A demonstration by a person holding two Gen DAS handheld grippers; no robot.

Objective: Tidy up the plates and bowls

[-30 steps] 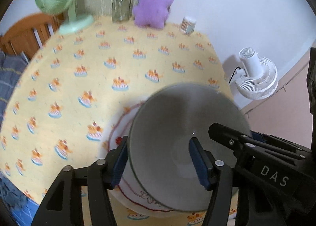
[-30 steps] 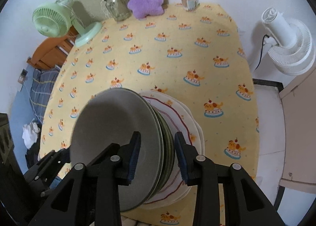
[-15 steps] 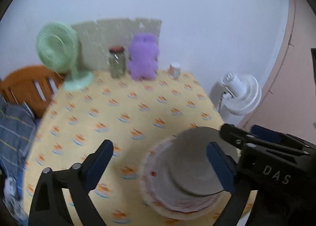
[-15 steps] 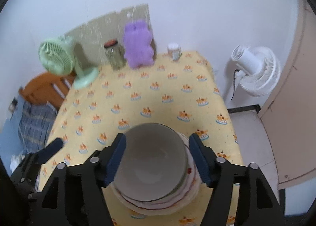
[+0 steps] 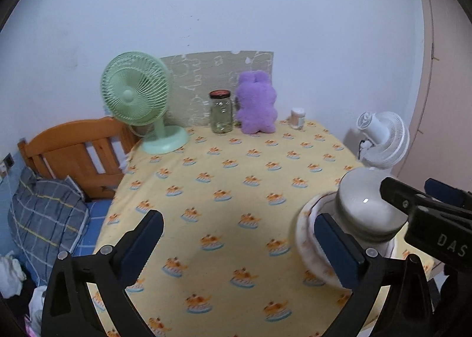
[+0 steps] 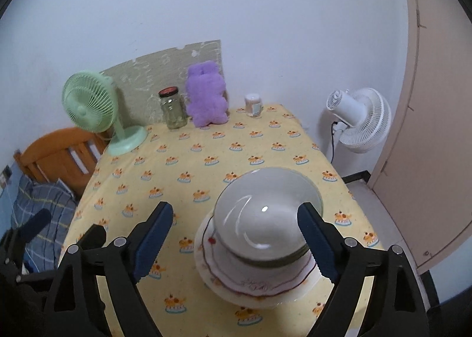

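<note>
Both grippers point slantwise down over the table (image 6: 206,157). The left gripper (image 5: 236,236) has its jaws opening, spread wide, with only cloth between them; the stack (image 5: 348,233) sits at its 3 o'clock, past the right finger. The right gripper (image 6: 236,233) has its jaws opening too, the pads clear of the bowl (image 6: 265,213), which rests on plates (image 6: 256,275) near the table's front edge. The right view shows the bowl's whole rim and the red-edged plate; the left view shows only part of the stack, cut off by the right gripper's black body.
</note>
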